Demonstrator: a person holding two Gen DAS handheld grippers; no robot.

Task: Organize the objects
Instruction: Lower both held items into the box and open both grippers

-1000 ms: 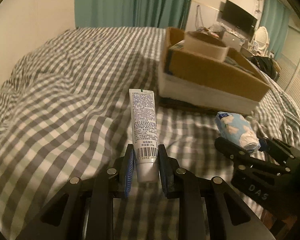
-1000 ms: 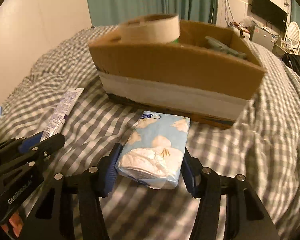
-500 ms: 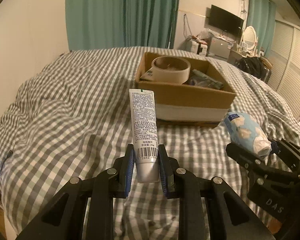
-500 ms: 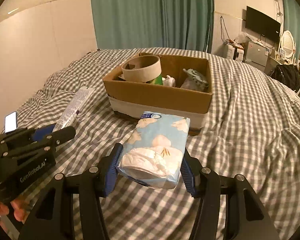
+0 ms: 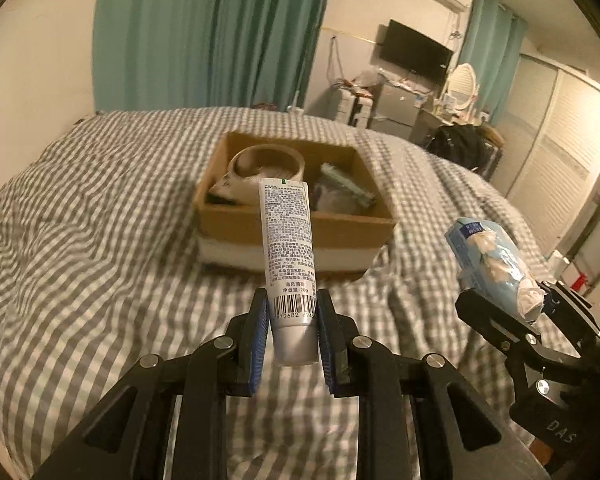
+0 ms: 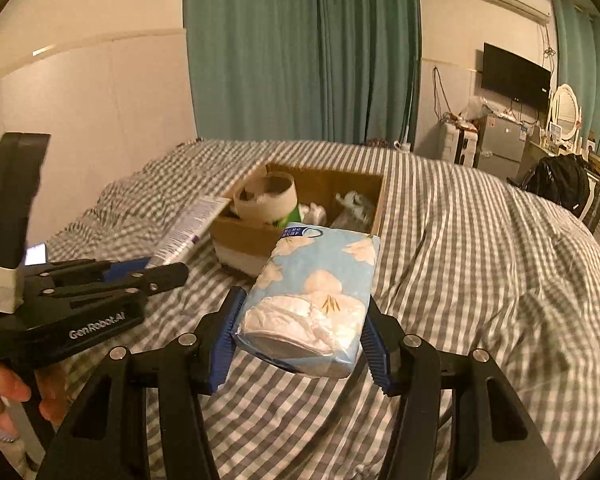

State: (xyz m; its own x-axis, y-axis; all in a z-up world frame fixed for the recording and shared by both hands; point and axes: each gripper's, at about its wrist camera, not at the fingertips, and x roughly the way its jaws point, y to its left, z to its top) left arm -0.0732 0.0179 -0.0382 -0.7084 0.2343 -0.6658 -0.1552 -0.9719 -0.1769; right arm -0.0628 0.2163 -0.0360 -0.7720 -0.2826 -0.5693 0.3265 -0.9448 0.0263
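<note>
My left gripper (image 5: 292,320) is shut on a white tube (image 5: 287,256) with small print and a barcode, held above the bed and pointing toward the cardboard box (image 5: 296,236). My right gripper (image 6: 300,320) is shut on a blue tissue pack (image 6: 316,292) with white flowers, also lifted. The box (image 6: 252,240) sits mid-bed and holds a tape roll (image 5: 266,168), a greenish packet (image 5: 344,188) and other small items. Each gripper shows in the other's view: the right gripper (image 5: 504,312) with the pack (image 5: 492,264), the left gripper (image 6: 140,274) with the tube (image 6: 192,228).
A grey-and-white checked bedcover (image 5: 100,240) spreads all around the box. Teal curtains (image 6: 300,48) hang behind the bed. A TV (image 6: 516,76), a mirror and cluttered furniture stand at the far right. A phone (image 6: 36,254) glows at the left, and a hand (image 6: 4,396) holds the left gripper.
Both grippers have risen and drawn back from the box with their objects still held. The box now looks smaller and its inside is visible from above.
</note>
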